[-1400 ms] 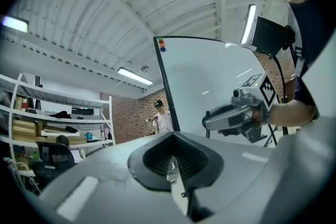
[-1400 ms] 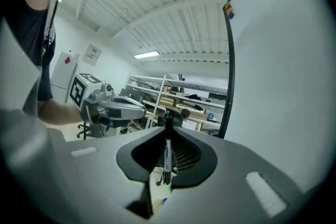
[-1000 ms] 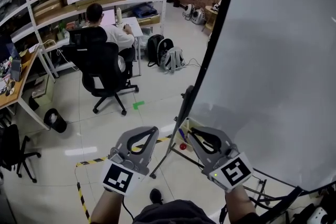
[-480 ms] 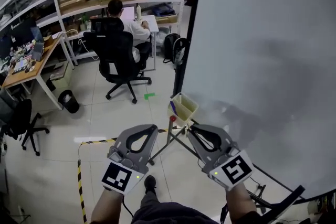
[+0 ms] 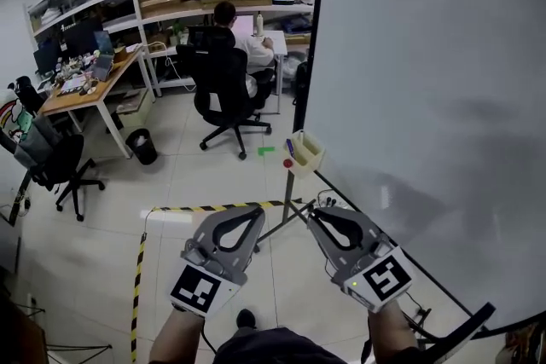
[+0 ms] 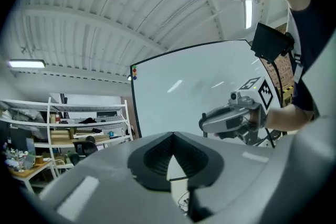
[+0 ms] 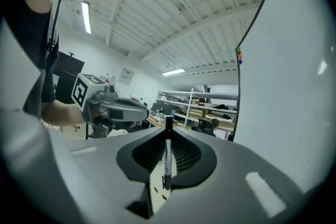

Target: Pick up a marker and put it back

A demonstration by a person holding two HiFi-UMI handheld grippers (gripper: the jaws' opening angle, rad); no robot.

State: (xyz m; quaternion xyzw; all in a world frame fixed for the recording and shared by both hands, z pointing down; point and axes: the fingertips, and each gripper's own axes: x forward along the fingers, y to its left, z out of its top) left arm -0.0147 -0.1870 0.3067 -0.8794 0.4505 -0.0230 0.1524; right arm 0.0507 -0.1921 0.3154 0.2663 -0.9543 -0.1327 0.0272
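Careful, you are clamping the marker (image 7: 167,157) upright in your right gripper (image 7: 168,131), well short of the holder (image 5: 304,151) at the whiteboard's (image 5: 426,98) left edge, with your left gripper (image 5: 252,213) riding clenched and empty, so any bump against that edge is risking knocking it loose.

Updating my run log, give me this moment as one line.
right gripper: shut on marker | left gripper: shut, empty | tray: ahead, at whiteboard edge | marker not yet returned
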